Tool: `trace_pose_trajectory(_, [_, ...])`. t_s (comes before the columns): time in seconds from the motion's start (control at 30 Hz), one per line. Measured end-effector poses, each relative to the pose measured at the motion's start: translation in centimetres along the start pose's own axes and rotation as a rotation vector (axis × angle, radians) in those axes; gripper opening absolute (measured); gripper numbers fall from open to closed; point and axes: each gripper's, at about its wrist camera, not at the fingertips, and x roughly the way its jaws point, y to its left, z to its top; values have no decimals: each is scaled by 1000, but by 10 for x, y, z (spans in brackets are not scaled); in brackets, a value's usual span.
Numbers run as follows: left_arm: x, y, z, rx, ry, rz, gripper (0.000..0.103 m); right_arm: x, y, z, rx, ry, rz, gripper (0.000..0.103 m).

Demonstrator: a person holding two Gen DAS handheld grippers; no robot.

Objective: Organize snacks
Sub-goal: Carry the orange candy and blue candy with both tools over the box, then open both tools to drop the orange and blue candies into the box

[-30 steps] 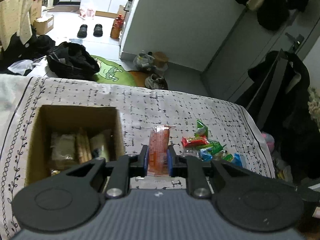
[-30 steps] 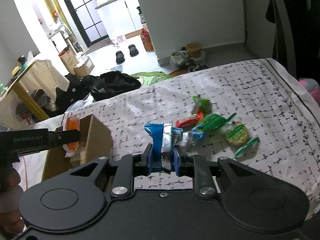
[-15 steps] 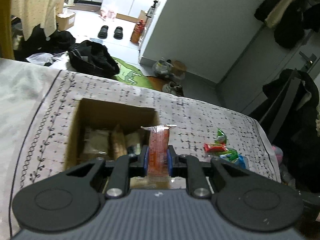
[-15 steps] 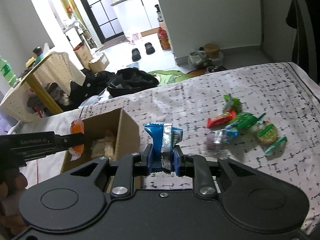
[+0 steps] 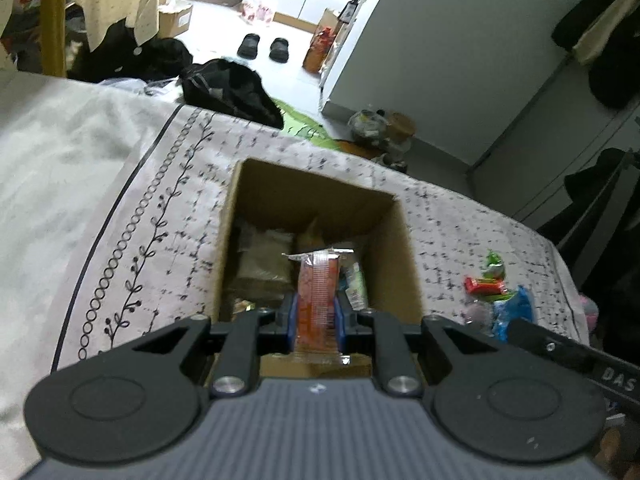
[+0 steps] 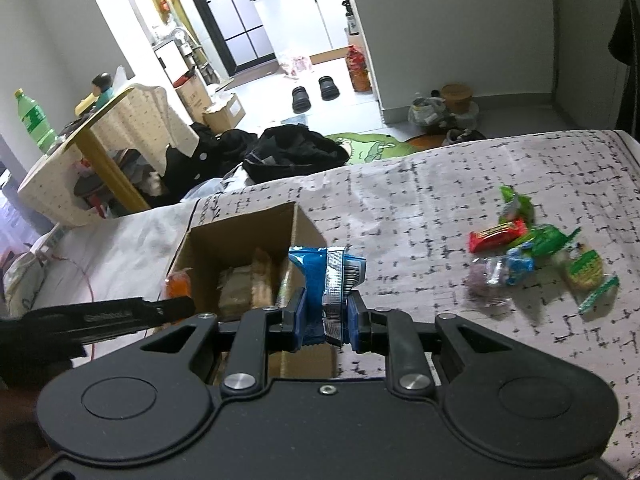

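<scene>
1. Orange snack packet (image 5: 317, 294): we have it pinched in the left gripper (image 5: 316, 320), jaws closed on its lower half. Long axis runs along the fingers, its crimped end pointing to 12 o'clock in the left wrist view, out over the open mouth of the cardboard box (image 5: 394, 240).
2. Blue snack packet (image 6: 326, 280): clamped in the right gripper (image 6: 326, 320), jaws closed on its silver back seam. It stands upright between the pads with its long axis toward 12 o'clock and the top edge flared out sideways. In the right wrist view it sits over the box's near right corner, not yet clearly above the opening.
3. Step in hand, as we judge it: carrying both packets to the box, the left one first. The box already holds a few pale wrapped snacks.
4. Next move calls for: left gripper dips a little into the opening, then releases so the orange packet drops beside the ones inside. The right gripper needs a shift toward 10 o'clock to clear the box wall before it releases.
5. Watch the spacing: the left gripper shows at 9 o'clock in the right wrist view, close by, so we stagger the drops.
6. Outward: loose snack pile (image 6: 532, 252) at 3 o'clock on the patterned bedsheet (image 6: 420, 200), well apart from the box, still to be collected.
</scene>
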Motion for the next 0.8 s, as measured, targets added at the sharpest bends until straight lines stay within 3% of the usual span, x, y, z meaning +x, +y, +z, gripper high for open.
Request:
trace_pose_trajectory(0.3, [15,6,-2,-22,13,-3,17,8,17,0,-18,3,13,21])
trace_pose_trajectory(0.57, [-4,1,5,-25,-66,-1,21,17,28,1,-19,12,32,21])
trace_pose_trajectory(0.73, [-15,4,4,-32,-81,11,30,22,36,0,-15,23,54,21])
trace_pose_trajectory(0.8, [-21,8,3,-45,-90,19,42,23,40,-1,-17,25,68,21])
